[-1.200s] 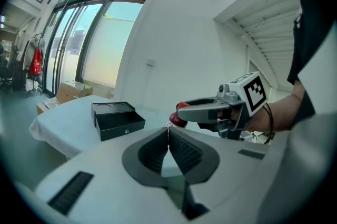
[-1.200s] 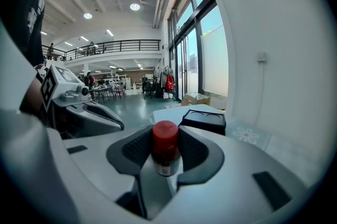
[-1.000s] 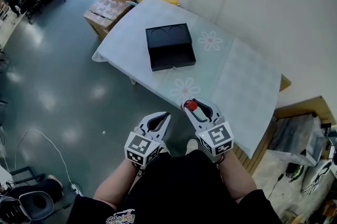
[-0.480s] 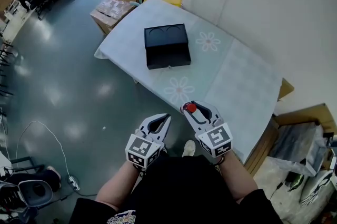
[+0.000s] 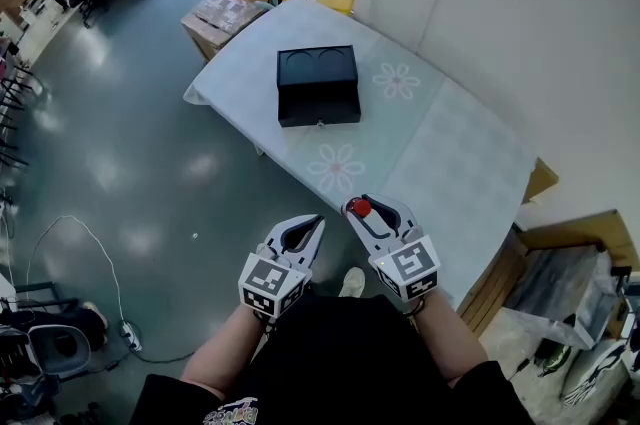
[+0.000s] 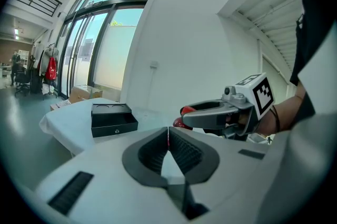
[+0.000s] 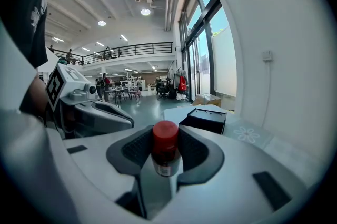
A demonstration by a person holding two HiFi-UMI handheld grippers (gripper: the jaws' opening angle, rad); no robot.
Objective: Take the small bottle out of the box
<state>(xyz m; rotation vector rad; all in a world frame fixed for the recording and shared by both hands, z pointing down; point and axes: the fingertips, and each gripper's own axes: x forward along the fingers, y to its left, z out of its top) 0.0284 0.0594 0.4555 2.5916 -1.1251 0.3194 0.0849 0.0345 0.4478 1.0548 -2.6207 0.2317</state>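
Jaws of the right gripper (image 7: 165,152) are seen in its own view clamped on the small bottle (image 7: 165,138); only its red cap (image 5: 362,206) is shown in the head view. The left gripper (image 6: 168,139) is pressed together, empty. The black box (image 5: 318,85) is seen on the table (image 5: 450,163), well apart from both.

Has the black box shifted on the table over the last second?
No. The black box keeps the same place left of the flower print on the table.
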